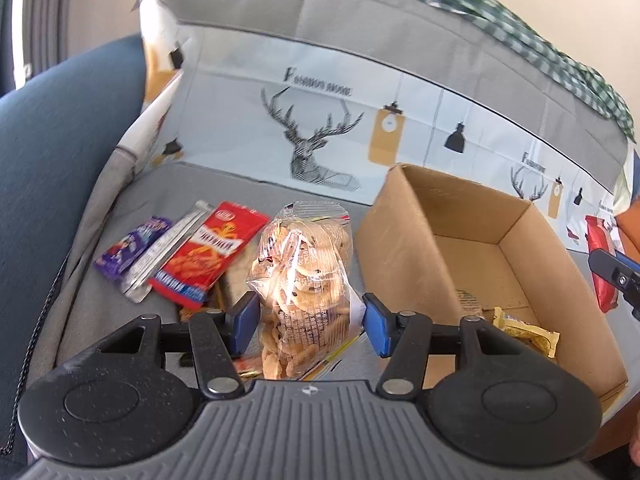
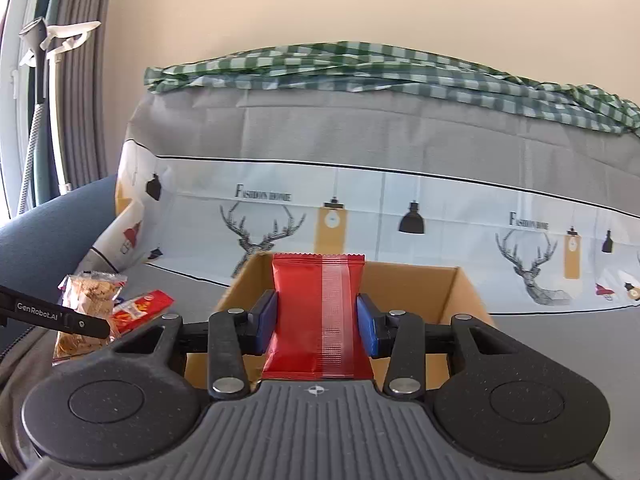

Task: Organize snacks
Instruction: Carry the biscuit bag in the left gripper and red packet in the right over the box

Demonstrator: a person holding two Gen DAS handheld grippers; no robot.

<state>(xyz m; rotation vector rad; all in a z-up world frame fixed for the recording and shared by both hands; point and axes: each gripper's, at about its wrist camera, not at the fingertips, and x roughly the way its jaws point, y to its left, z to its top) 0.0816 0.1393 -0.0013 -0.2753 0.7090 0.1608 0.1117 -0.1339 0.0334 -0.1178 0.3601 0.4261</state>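
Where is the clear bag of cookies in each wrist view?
Left wrist: clear bag of cookies stands centre frame between the left gripper fingers, left of the cardboard box.
Right wrist: far lower left, behind the left gripper's finger.
Shared landmark: the cardboard box.

Clear, glossy, crinkled plastic on the cookie bag (image 1: 304,276), between matt blue pads (image 1: 245,322) of the left gripper (image 1: 310,322). Shiny red foil-like film on the red packet (image 2: 318,316), with a paler strip down its face, in the right gripper (image 2: 316,322). Plain brown corrugated cardboard, matt and a little scuffed, on the box (image 1: 404,240). Speckled matt black plastic and small bright metal rivets on both tools. Soft grey woven cloth over the sofa seat (image 1: 224,192); crumpled green checked fabric (image 2: 360,68) along its back.
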